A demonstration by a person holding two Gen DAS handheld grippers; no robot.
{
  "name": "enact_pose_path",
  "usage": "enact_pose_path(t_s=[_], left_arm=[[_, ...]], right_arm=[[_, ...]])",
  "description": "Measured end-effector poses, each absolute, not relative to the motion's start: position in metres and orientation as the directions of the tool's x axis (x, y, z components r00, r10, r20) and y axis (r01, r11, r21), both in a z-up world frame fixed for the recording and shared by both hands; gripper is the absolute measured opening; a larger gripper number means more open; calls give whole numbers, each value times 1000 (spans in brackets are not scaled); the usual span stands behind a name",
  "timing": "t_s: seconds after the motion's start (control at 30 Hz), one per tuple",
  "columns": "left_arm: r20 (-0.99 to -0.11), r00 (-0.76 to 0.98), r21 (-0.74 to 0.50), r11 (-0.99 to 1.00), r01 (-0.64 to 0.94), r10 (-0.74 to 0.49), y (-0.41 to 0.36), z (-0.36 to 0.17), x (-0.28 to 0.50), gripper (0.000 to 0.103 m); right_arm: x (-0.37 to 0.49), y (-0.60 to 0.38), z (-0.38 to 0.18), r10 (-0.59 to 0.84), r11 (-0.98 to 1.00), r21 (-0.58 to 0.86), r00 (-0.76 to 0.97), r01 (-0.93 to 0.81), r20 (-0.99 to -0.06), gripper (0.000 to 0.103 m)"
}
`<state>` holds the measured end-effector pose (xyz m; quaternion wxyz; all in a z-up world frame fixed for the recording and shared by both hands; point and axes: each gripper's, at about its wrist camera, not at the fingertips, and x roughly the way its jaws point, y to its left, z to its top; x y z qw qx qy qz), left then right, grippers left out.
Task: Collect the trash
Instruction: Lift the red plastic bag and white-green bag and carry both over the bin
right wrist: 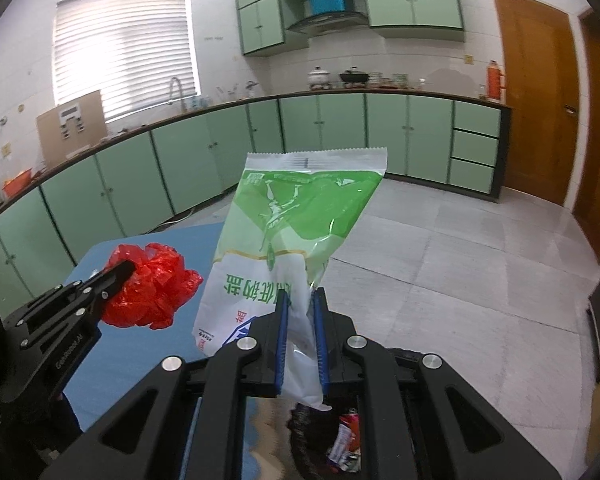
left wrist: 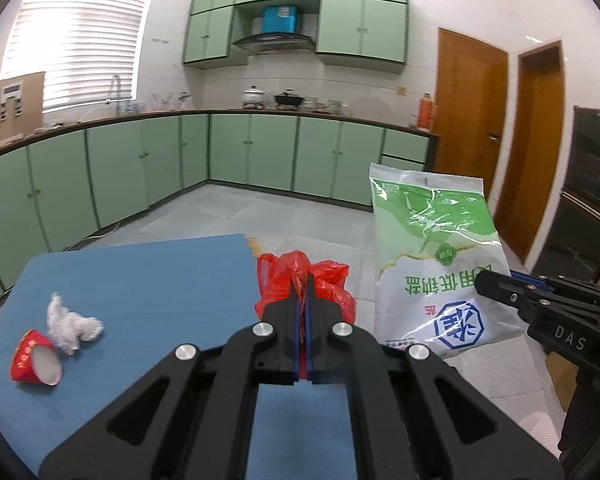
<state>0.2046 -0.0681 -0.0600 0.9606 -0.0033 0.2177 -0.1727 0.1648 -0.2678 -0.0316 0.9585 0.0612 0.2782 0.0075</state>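
The left hand-held gripper [left wrist: 305,280] is clenched on a crumpled red plastic bag [left wrist: 324,280] while the right hand-held gripper [right wrist: 300,300] grasps a green-and-white salt packet [right wrist: 296,236] beside the blue tabletop [left wrist: 140,280].

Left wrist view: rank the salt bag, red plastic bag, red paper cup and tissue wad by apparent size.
1. salt bag
2. red plastic bag, partly hidden
3. red paper cup and tissue wad: too alike to rank.
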Motion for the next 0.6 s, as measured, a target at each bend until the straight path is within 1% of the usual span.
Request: enact_pose_path(t_s=[0.37,0.6], left_arm=[[-422,804,-75,900,429,-418,-134,-69,193,0],[-446,770,-71,876,477,-456,-165,-85,185,0]], right_arm=[[138,-322,-37,-47,981,132,844,139,-535,13],[126,-347,-47,-96,969,138,829,204,-551,13]])
